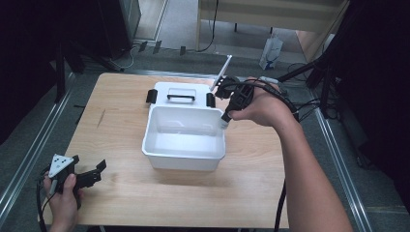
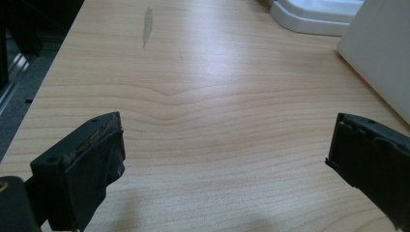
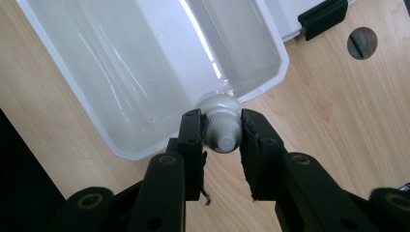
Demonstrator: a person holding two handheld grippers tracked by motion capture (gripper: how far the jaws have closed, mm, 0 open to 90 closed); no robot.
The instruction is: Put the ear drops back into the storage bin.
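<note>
An open white plastic bin [image 1: 183, 155] stands mid-table, and its white lid [image 1: 181, 89] with a black handle lies flat just behind it. My right gripper [image 1: 225, 117] hovers at the bin's right rim [image 3: 270, 77], shut on the ribbed cap of a small white tube [image 3: 221, 131]. The cap points back at the camera and the tube's body is hidden beyond it. My left gripper [image 1: 99, 170] rests at the table's front left corner, open with nothing between its jaws [image 2: 225, 159]. The bin's wall [image 2: 382, 58] shows to its right.
The wooden table [image 1: 121, 125] has a dark streak [image 2: 147, 26] left of the bin and a round hole [image 3: 361, 42] near the lid's black latch [image 3: 323, 17]. A thin white strip [image 1: 222, 72] rises behind the right hand. Cables and stands crowd the right side.
</note>
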